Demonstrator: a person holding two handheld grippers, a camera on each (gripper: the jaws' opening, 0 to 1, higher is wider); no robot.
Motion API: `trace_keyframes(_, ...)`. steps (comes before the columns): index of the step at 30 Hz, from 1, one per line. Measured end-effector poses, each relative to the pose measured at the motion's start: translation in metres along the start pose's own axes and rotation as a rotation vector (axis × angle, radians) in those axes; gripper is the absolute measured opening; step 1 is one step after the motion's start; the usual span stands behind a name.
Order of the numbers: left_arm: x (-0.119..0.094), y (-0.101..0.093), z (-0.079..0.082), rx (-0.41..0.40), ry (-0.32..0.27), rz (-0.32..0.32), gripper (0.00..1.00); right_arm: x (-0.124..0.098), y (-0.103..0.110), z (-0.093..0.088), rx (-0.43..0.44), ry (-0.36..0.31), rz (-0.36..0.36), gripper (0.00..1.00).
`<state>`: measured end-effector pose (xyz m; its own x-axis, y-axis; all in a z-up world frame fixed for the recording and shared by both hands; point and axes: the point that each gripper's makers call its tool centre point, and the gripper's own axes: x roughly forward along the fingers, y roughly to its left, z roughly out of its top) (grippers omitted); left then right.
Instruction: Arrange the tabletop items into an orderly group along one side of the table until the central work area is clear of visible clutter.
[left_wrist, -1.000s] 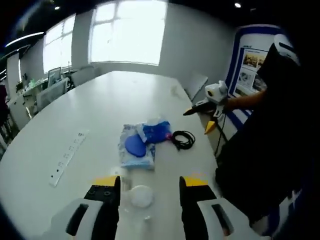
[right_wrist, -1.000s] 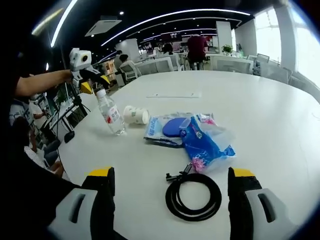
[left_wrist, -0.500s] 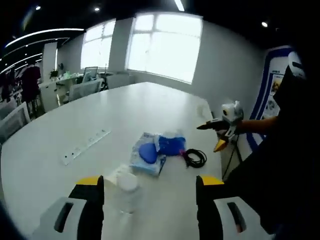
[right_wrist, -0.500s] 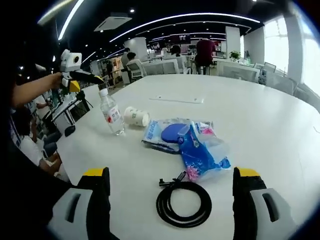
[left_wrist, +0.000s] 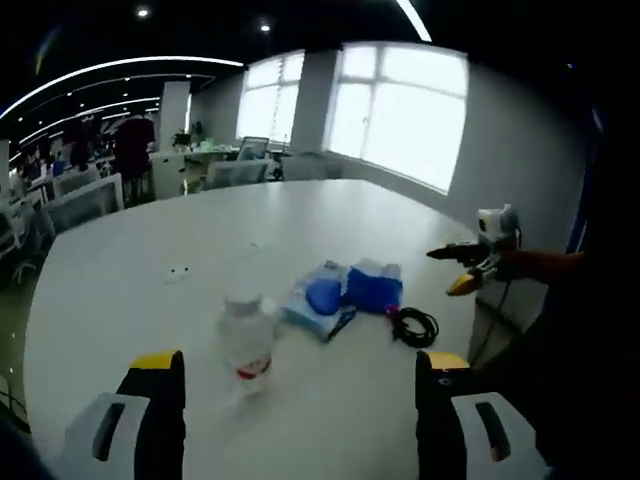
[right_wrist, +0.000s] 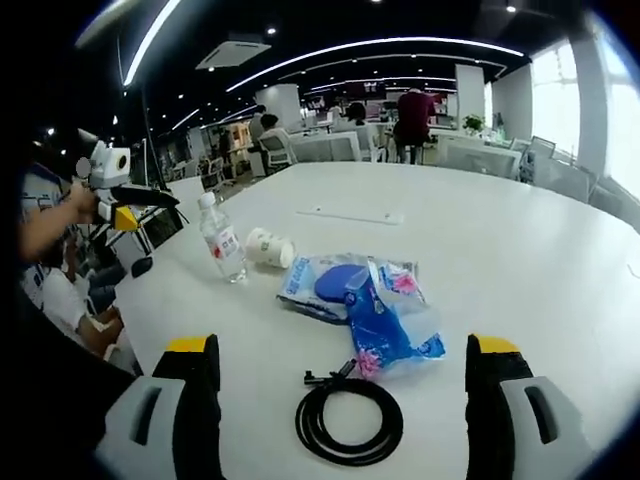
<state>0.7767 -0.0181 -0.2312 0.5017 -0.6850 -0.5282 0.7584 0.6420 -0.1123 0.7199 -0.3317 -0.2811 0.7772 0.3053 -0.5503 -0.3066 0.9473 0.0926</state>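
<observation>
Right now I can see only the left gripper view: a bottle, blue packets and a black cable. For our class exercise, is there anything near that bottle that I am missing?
Observer: Yes. In the right gripper view a paper cup lies on its side on the table, just beside the upright bottle.
Operator: How does the right gripper stand relative to the cable?
Observer: The black cable lies coiled on the table in the gap between the jaws of the right gripper. The jaws stand wide open and touch nothing.
</observation>
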Motion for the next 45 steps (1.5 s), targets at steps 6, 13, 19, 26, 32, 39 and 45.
trace_keyframes(6,-0.007,-0.021,-0.016,-0.062,-0.019,0.054,0.97,-0.001,-0.001,0.003,0.002,-0.01,0.011,1.0)
trace_keyframes(13,-0.01,-0.027,-0.022,-0.084,-0.021,0.127,0.99,-0.003,-0.002,0.002,0.019,-0.015,0.002,1.0)
trace_keyframes(19,-0.01,-0.033,-0.025,-0.088,-0.036,0.165,0.99,-0.004,-0.006,-0.001,0.018,-0.015,-0.04,1.0)
trace_keyframes(26,-0.007,-0.038,-0.027,-0.043,-0.022,0.161,1.0,-0.003,-0.003,-0.003,0.003,-0.006,-0.039,1.0)
trace_keyframes(32,-0.006,-0.038,-0.031,-0.072,-0.034,0.161,1.0,-0.001,0.0,0.006,-0.002,-0.01,-0.036,0.99)
trace_keyframes(39,-0.008,-0.038,-0.036,-0.076,-0.05,0.152,1.0,0.009,0.003,0.021,-0.018,0.001,-0.048,0.93)
trace_keyframes(45,-0.01,-0.041,-0.041,-0.09,-0.053,0.153,0.99,0.025,0.019,0.034,-0.107,0.023,0.01,0.9)
